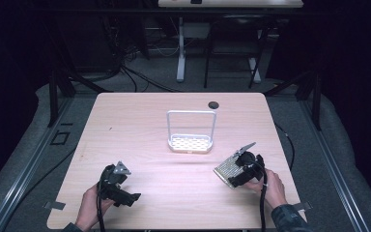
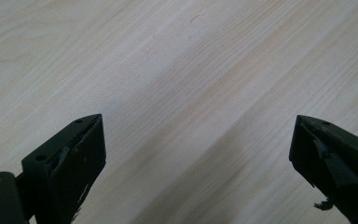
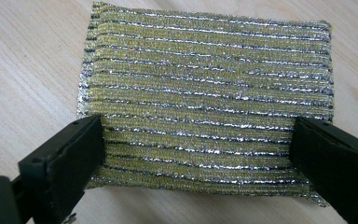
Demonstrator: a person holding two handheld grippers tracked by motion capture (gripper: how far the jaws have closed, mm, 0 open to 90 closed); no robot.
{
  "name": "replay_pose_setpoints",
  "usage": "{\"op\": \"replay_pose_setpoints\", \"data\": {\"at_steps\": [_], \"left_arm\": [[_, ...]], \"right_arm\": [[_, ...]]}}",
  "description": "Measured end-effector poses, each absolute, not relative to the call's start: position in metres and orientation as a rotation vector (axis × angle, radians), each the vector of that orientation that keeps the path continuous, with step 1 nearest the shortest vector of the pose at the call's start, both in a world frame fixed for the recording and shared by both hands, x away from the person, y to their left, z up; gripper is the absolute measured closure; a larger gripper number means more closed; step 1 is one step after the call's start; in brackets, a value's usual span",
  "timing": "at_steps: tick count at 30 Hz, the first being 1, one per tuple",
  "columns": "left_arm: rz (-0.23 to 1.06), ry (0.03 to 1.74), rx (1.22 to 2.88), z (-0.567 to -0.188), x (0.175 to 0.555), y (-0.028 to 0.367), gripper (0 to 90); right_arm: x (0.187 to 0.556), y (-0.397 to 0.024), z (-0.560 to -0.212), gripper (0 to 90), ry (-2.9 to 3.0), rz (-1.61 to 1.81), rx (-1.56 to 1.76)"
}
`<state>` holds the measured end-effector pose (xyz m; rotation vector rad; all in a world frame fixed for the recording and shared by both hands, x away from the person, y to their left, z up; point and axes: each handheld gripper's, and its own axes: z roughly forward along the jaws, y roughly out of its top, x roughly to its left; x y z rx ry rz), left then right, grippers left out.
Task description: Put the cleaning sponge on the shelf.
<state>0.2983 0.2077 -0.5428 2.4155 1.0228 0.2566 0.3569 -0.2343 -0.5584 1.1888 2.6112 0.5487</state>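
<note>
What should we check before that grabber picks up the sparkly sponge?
1. Sponge sits between the right gripper's jaws: ok.
2. Jaws squeezing the sponge firmly: cannot tell; they stand wide at its two sides.
3. Sponge lies flat on the table: ok.
4. White rack stands upright, apart from the sponge: ok.
5. Left gripper is open over bare wood: ok.
6. Rack's tray free of other things: ok.
</note>
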Motion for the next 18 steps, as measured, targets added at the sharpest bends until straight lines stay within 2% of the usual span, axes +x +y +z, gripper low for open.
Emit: {"op": "replay_pose_setpoints", "data": {"at_steps": [10,18], "left_arm": [[0.256,1.037,2.418,-0.5446,0.2994,0.2089,4.9],[0.265,1.036,2.417,-0.5434,0.2966,0.2101,5.6]], "right_arm": [[0.3572,-0.2319,-0.556,10.4,2.622,0.527,1.243],[0.3552,-0.2306,-0.5521,21.8,2.615,0.506,1.282]]}}
